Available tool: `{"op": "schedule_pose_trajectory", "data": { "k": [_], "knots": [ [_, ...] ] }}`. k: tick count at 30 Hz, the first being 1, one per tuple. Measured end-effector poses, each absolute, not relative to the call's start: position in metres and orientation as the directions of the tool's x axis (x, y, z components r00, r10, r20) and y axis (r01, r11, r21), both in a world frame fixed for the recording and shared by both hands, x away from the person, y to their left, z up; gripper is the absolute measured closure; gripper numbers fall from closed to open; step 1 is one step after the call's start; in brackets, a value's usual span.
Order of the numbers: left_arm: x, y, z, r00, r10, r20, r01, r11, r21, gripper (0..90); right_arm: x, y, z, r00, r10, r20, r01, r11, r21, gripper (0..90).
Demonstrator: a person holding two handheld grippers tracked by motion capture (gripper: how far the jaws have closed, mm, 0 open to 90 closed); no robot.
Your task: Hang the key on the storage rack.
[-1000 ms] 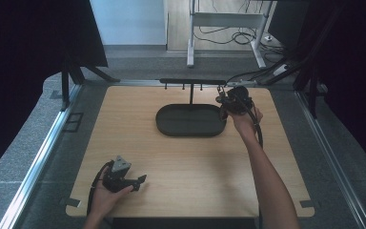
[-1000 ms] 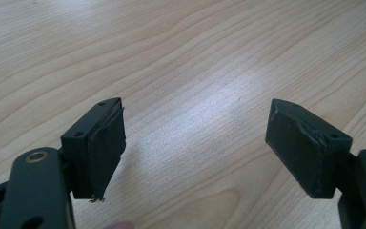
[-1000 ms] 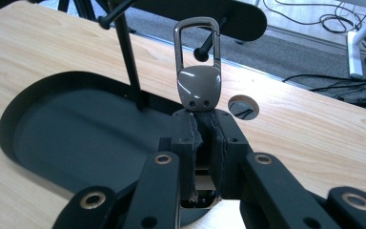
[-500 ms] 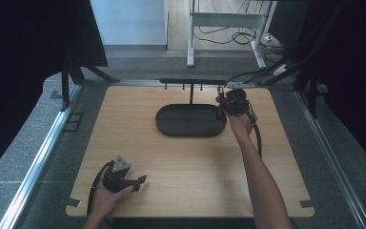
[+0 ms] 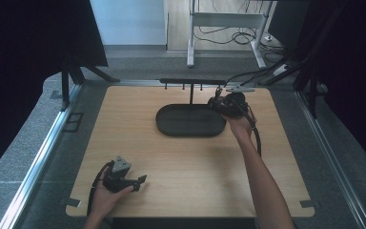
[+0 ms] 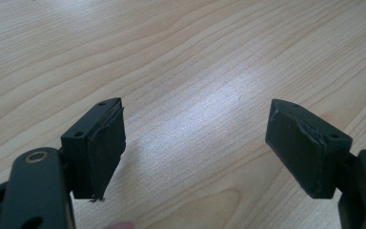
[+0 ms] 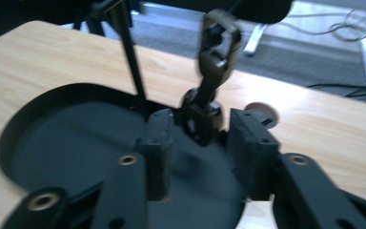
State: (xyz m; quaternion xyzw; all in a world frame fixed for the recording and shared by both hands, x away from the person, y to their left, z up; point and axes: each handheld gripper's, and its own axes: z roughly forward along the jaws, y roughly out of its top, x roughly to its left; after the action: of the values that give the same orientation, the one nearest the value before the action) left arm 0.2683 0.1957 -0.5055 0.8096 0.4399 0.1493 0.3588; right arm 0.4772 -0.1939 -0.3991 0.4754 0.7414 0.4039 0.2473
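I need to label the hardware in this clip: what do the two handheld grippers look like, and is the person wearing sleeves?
Both are black two-jaw tools. The left gripper carries a grey three-cornered plate on top, a black cable looping from it, and flat, worn black pads. The right gripper trails a black cable along the forearm; its jaws show round screw holes. Both forearms are bare, with no sleeves.

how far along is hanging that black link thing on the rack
Looks done: the black linked piece seems to hang from the rack bar above the tray. In hand: the right gripper has just been opening its jaws, the piece loose between them. Left: backing away. The left gripper rests open, empty.
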Motion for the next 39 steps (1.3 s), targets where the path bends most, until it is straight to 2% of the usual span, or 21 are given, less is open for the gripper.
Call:
{"op": "schedule_pose_trajectory", "data": {
  "k": [9,24,31,39],
  "knots": [
    [0.268,0.194,-0.506,0.572,0.817,-0.074,0.606,-0.36,0.709,21.7,0.458,-0.191,-0.402,-0.478,0.878,0.029,0.492,0.241,0.837,52.0],
    [0.266,0.19,-0.507,0.576,0.814,-0.071,0.606,-0.367,0.706,21.7,0.409,-0.192,-0.401,-0.577,0.816,0.027,0.428,0.274,0.861,52.5],
    [0.266,0.19,-0.507,0.579,0.812,-0.067,0.602,-0.371,0.708,21.7,0.384,-0.193,-0.41,-0.647,0.762,0.005,0.401,0.335,0.852,52.7],
    [0.266,0.189,-0.508,0.579,0.813,-0.065,0.604,-0.374,0.704,21.7,0.357,-0.202,-0.423,-0.681,0.732,0.019,0.391,0.342,0.855,52.6]
  ]
}}
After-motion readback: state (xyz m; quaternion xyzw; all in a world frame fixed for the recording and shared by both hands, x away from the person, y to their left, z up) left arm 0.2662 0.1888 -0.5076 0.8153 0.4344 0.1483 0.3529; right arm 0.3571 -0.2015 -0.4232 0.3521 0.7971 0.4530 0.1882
